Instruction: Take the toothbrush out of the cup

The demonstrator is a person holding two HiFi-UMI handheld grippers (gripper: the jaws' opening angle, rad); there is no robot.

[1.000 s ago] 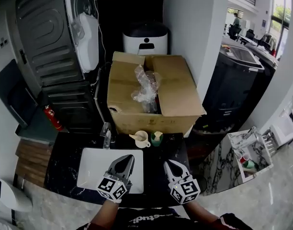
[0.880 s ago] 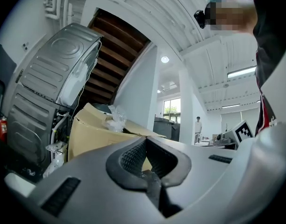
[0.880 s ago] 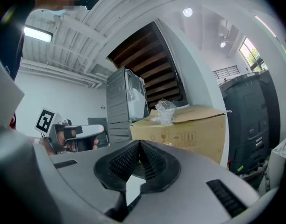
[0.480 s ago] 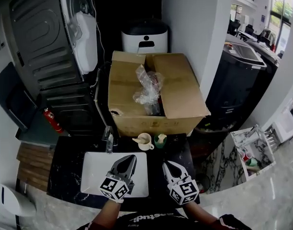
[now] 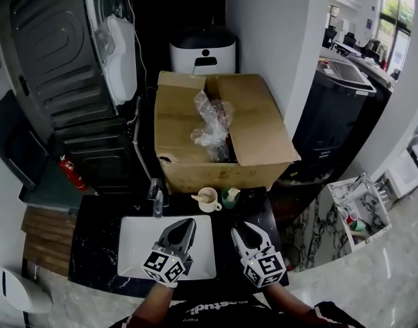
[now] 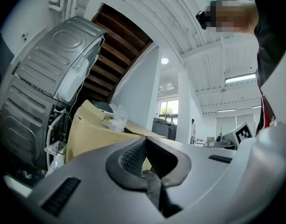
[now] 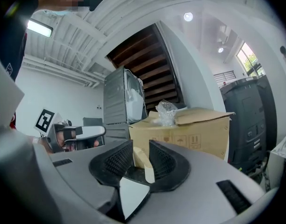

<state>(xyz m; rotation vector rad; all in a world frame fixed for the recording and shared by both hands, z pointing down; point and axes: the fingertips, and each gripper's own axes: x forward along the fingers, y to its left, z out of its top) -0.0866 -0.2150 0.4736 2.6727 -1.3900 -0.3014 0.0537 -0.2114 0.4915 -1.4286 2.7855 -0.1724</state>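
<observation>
Toothbrush (image 5: 198, 197) is resting in the cup (image 5: 212, 204), slanting out leftward, ahead and left of the right tool (image 5: 246, 228), whose jaws have just been opening to a narrow gap on nothing, while the nearer left tool (image 5: 187, 223) is hovering pinched shut

White lettering on the person's dark shirt (image 5: 199, 311) is cut off at the bottom edge of the head view; only the letters "studi" can be made out. In the right gripper view, the brown cardboard box (image 7: 189, 132) carries a row of small dark handling pictograms (image 7: 180, 139) on its side, too small to read. The left hand-held gripper (image 5: 187, 222) and the right hand-held gripper (image 5: 244, 229) each bear a black-and-white square marker, pattern only, no letters.
</observation>
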